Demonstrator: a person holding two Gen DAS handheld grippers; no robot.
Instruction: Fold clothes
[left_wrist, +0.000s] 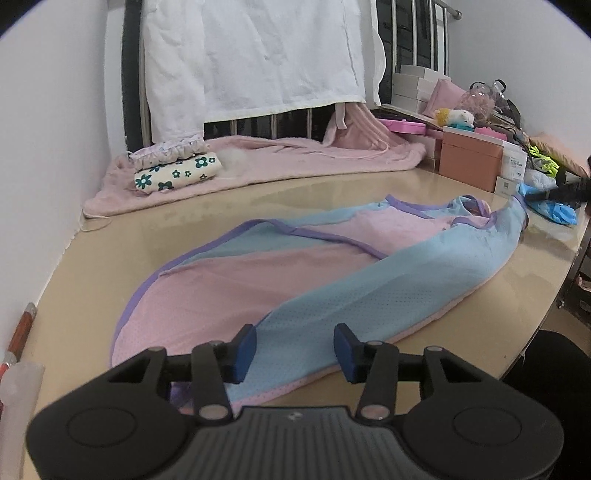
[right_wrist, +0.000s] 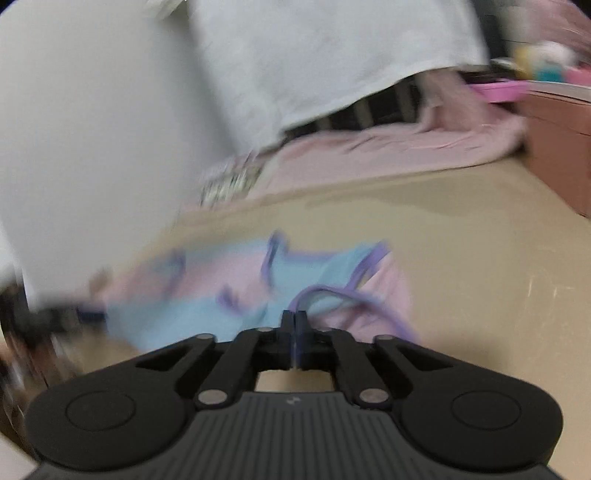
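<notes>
The shirt (left_wrist: 314, 273) is laid long from near-left to far-right, under the half-open, empty left claw (left_wrist: 294, 350), while its purple edge is pinched in the closed right claw (right_wrist: 294, 317).

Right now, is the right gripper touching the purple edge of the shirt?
Touching. In the right wrist view, the right gripper is shut on the shirt's purple edge, which comes straight out from between its tips.

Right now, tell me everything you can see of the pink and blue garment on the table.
The pink and blue garment lies spread out on the beige table, partly folded over itself. It looks like thin perforated mesh in pink and light blue panels with purple trim. The left hand-held gripper is open over its near blue edge, pads not pressing it. The right hand-held gripper is shut at a purple-trimmed loop, apparently pinching it; blur hides the contact.
</notes>
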